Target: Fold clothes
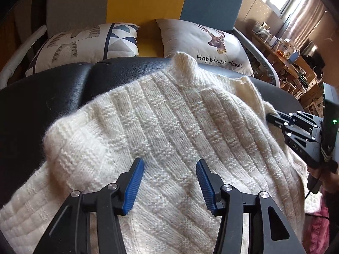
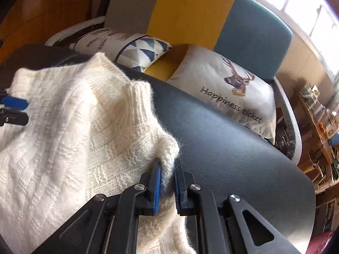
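Cream knit sweater [image 1: 169,114] lies spread on the black counter [image 1: 42,97], collar pointing away from us. Our right gripper [image 2: 167,182] pinches its right-hand edge between narrow fingers, while our left gripper [image 1: 170,182] hovers wide over the middle, holding nothing.

The left wrist camera sat close above the white sweater [image 1: 161,114], looking forward along its fingers [image 1: 136,182] toward the sofa [image 1: 146,2]. The right wrist camera sat low and close at the sweater's [image 2: 70,131] right edge, tilted, facing the same sofa [image 2: 188,12]. Both views shared the sweater, the dark surface [image 1: 42,97], the deer cushion [image 1: 211,42] and the window side.
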A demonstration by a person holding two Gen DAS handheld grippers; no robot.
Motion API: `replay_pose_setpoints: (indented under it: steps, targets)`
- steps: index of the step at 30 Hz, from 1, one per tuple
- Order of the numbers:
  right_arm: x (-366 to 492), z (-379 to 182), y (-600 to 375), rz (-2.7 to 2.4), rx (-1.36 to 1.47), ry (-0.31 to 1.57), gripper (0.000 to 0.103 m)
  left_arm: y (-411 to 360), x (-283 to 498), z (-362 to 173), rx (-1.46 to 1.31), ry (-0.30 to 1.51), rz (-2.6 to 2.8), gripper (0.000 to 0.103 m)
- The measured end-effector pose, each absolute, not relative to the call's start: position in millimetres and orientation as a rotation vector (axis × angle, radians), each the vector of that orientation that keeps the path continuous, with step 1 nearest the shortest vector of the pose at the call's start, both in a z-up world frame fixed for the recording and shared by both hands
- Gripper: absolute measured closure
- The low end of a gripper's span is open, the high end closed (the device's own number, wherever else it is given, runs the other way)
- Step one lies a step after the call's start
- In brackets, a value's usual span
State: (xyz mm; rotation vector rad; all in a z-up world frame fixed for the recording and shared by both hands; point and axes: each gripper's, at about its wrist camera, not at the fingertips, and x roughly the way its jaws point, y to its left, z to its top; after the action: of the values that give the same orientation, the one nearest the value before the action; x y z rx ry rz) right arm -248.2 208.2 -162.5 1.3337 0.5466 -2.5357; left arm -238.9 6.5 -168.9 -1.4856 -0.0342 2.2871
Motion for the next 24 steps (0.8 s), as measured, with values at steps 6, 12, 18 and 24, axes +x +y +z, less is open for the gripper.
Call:
replay_pose_setpoints:
  steps: [6,12,18,24]
  targets:
    - [-261,-178,224,-2.581,1.386,0.602,0.093,15,-241,-171,-1.459,0.051,2.303,0.05]
    - [-263,-175,232,-2.616,1.39,0.6,0.077,-30,-217,-156,-1.519,-0.382,2.229,0.05]
    - [-226,-125,261,-2.643,1.305,0.288,0.077,-108,-134,-154,-1.501,-0.752,2.123,0.045]
    - [-148,-110,295,-2.584,1.323,0.078,0.077,-123,-46,-180,-1.548,-0.896,2.01,0.035]
